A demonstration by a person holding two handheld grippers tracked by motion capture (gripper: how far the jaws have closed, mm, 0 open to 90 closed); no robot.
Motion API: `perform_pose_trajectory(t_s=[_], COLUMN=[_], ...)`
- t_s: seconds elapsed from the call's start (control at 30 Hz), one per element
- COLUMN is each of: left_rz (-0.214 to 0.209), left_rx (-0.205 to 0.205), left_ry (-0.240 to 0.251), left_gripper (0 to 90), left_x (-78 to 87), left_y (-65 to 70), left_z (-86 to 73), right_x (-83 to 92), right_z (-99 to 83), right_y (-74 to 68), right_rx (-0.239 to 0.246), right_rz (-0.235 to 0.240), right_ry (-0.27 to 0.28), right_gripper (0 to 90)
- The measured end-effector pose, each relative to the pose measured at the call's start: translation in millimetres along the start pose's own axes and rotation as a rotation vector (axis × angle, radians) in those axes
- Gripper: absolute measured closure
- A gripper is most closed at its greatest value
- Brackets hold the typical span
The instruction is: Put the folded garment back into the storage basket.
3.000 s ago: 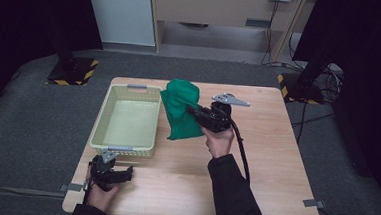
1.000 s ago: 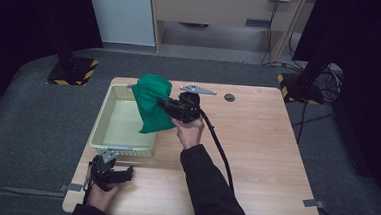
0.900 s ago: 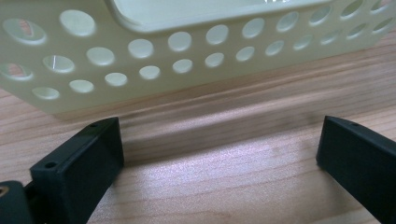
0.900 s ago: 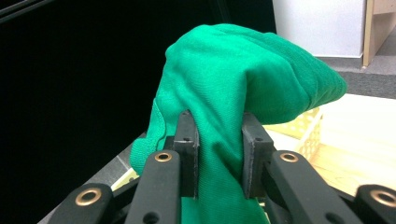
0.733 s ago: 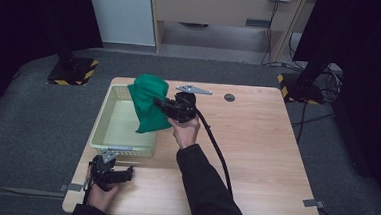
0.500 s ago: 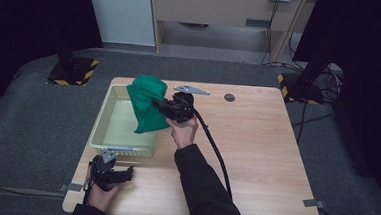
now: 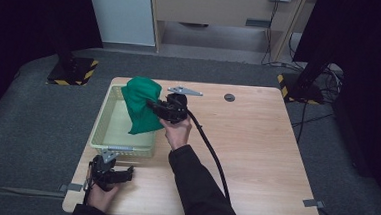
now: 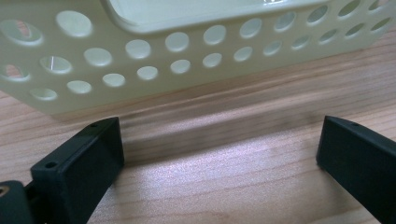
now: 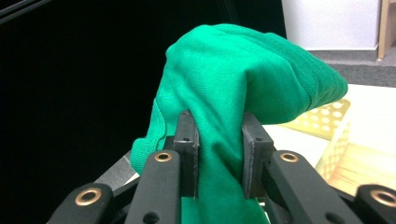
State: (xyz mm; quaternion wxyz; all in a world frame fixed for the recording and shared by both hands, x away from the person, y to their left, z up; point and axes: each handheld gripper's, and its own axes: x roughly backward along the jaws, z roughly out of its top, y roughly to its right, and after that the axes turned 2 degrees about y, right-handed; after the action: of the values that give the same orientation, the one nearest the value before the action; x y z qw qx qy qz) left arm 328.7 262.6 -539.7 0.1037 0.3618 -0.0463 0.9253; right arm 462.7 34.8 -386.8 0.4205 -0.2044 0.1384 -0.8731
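— How far along are you, seen from above?

— My right gripper is clamped on the green cloth, which hangs over the basket by its right wall. The cloth isn't inside yet; I judge lowering and letting go are left.

— And your left gripper's view?

— My left gripper has its jaws wide, with nothing between them, on the table just before the basket's holed wall.

— The right one's?

— Cloth pinched between the jaws, the basket rim beyond. The basket bottom looks bare, so there's room; only the rim could snag.
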Motion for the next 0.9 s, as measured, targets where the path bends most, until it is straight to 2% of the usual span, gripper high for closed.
perform_pose_trajectory(t_s=[0.47, 0.9], left_rz=[-0.001, -0.001], left_rx=[-0.002, -0.002], left_ry=[0.0, 0.001], left_gripper=[0.0, 0.0], left_x=[0.0, 0.0], left_y=[0.2, 0.2], left_z=[0.0, 0.0], right_x=[-17.7, -36.2], right_z=[-11.6, -23.9], right_y=[-2.6, 1.2], right_rx=[-0.013, -0.039], right_rz=[-0.001, -0.017], right_ry=[-0.01, -0.033], right_gripper=[73.0, 73.0])
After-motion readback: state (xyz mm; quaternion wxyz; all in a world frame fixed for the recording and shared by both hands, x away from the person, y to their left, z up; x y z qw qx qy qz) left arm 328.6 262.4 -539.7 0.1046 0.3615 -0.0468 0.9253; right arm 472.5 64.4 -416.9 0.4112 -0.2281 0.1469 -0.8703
